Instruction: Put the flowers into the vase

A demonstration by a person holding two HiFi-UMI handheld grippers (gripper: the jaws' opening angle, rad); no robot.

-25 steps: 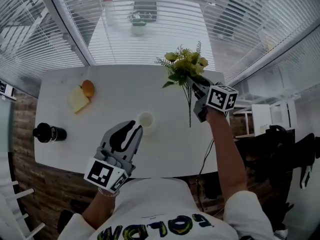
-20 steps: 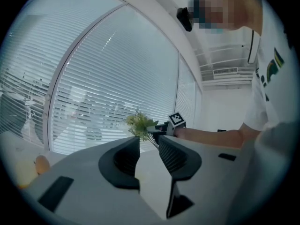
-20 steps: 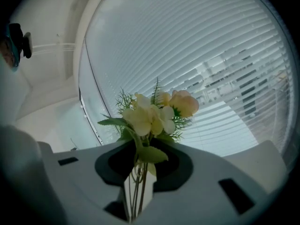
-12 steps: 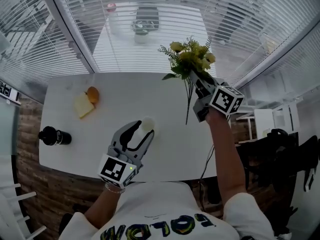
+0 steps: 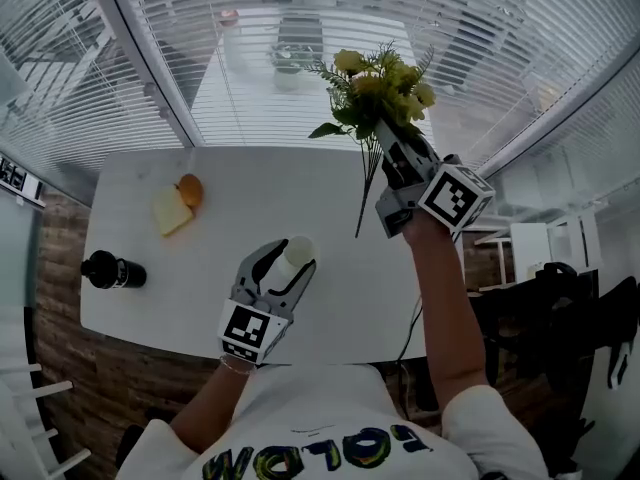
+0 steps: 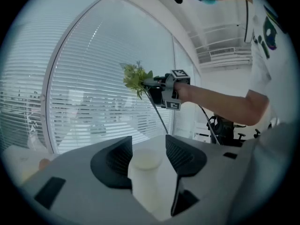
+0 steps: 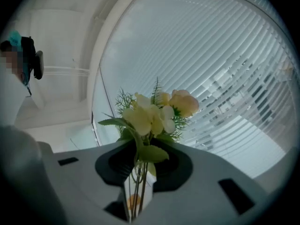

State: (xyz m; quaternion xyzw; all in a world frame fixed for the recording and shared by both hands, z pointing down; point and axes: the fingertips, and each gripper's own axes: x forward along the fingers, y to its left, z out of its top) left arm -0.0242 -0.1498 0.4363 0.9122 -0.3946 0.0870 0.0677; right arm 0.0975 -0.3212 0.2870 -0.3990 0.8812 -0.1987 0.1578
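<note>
My left tongs (image 5: 282, 268), jaws just opened, stand apart round the white cylindrical vase (image 5: 298, 249) on the white desk (image 5: 250, 188). My right tongs (image 5: 392, 158) clamp the yellow flower bunch (image 5: 380, 88) aloft. I judge insertion not yet done.

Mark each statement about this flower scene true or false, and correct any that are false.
1. The right gripper grips the bunch of yellow flowers by its stems. True.
2. The stems already stand in the white cylindrical vase. False: they hang above the white table, clear of the vase.
3. Nothing stands between the jaws of the left gripper. False: the vase stands between them. The jaws are apart and have just been opening.
4. A black bottle lies near the table's left end. True.
5. The bread slice and the orange touch the vase. False: they sit well to its left, apart from it.
</note>
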